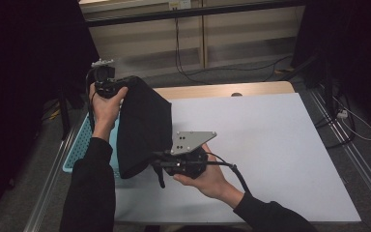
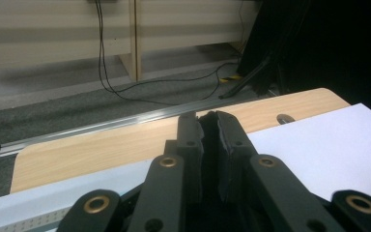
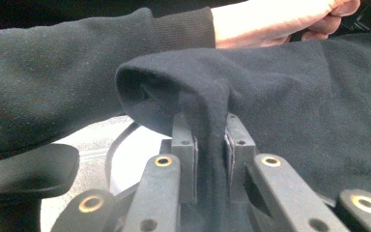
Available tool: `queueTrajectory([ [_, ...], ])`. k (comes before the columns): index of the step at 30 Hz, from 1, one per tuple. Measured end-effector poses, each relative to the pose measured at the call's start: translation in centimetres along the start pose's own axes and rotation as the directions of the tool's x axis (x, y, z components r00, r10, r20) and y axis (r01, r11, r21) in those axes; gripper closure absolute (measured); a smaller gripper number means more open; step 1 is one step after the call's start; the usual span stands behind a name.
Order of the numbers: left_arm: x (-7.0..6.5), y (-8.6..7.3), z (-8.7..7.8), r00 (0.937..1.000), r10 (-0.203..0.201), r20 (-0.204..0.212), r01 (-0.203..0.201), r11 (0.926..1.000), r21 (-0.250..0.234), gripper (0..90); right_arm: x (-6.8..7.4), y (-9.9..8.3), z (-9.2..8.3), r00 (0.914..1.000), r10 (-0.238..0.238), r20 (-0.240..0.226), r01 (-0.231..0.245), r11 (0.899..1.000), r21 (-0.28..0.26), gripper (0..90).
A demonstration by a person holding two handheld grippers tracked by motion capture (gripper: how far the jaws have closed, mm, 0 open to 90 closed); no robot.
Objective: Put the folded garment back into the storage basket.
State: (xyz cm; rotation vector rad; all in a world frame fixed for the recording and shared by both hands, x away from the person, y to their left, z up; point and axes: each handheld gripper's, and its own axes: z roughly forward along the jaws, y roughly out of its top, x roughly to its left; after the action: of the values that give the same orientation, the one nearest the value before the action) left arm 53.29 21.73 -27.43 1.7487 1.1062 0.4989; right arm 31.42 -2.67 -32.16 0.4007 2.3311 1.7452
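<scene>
Holding a black cloth [image 1: 142, 125] between them, both grippers are raised above the near left part of the table [image 1: 270, 145]. The left gripper [image 1: 118, 87] sits at the far left, its jaws narrow and clamped on a thin fold of the cloth, as the left gripper view shows [image 2: 211, 145]. The right gripper [image 1: 160, 166] sits nearer, just right of the cloth's lower edge, its jaws pinched on a bunched fold [image 3: 210, 145]. The cloth hangs stretched between the two grip points, above a blue basket [image 1: 77, 150] at the table's left edge. A white sheet [image 1: 280, 159] covers most of the tabletop.
</scene>
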Motion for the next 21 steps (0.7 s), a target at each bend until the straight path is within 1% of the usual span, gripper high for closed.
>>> queueTrajectory([
  [7,1.1,0.6,-0.1,1.0,-0.002,-0.002,0.002,0.9999,-0.011,81.7,-0.7,0.2,1.1,0.9999,0.011,-0.004,-0.011,1.0,-0.01,79.4],
  [11,2.0,0.8,-0.3,1.0,-0.005,-0.006,0.004,1.0,-0.008,81.7,-0.9,0.6,1.8,0.9999,0.011,-0.01,-0.012,1.0,-0.011,79.4],
  [16,3.1,0.9,-0.8,0.9999,-0.011,-0.011,0.011,0.9999,-0.012,81.7,-1.2,1.2,3.0,0.9998,0.009,-0.02,-0.009,1.0,-0.013,79.4],
  [18,3.5,0.9,-1.1,0.9997,-0.02,-0.013,0.02,0.9995,-0.023,81.7,-1.2,1.4,3.6,0.9997,0.006,-0.023,-0.006,1.0,-0.012,79.4],
  [21,4.1,1.1,-1.6,0.9995,-0.023,-0.019,0.023,0.9994,-0.028,81.7,-1.2,1.6,4.5,0.9995,0.009,-0.03,-0.009,1.0,-0.011,79.4],
])
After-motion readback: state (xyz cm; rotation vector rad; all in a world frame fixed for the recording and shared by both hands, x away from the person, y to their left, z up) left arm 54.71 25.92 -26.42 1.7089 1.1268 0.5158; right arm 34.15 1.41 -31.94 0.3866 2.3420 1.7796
